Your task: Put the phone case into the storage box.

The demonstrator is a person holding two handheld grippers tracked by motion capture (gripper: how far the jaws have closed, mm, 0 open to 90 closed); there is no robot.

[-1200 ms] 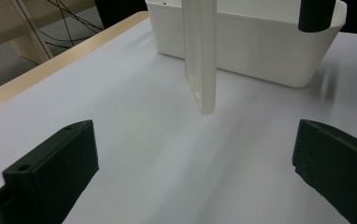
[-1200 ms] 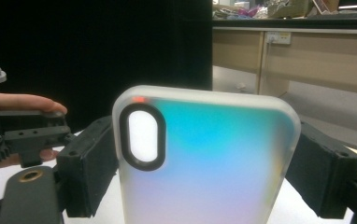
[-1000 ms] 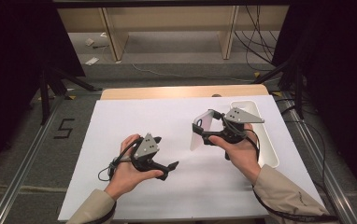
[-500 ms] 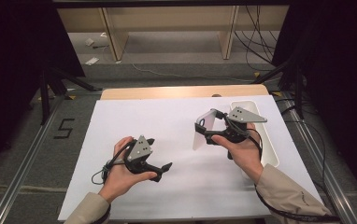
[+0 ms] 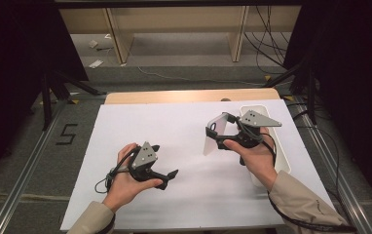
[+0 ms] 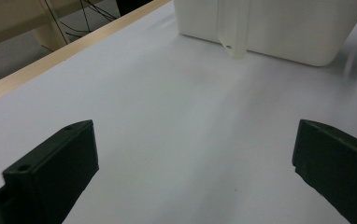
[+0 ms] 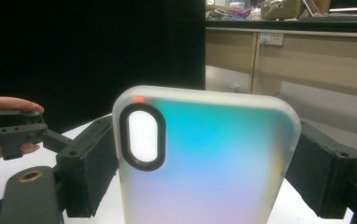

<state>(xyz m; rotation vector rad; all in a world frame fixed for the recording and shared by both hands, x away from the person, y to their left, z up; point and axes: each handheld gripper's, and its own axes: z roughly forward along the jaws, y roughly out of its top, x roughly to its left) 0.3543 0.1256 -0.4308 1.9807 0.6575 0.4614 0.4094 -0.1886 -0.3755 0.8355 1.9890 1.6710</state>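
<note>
Left hand-held gripper (image 5: 167,176) shifted; phone case (image 7: 204,158) upright, long axis vertical

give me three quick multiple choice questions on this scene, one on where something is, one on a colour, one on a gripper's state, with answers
1. Where is the white bin?
A. at the table's right edge
B. at the table's left edge
C. on the floor

2. What colour ring frames the camera cutout of the phone case?
A. red
B. black
C. yellow

3. How is the left gripper?
A. shut on the case
B. shut on a cable
C. open, nothing between its jaws

Answers: 1 A, the bin lies beside the right hand. 2 B, the ring is dark. 3 C, only bare table shows between the jaws.
</note>
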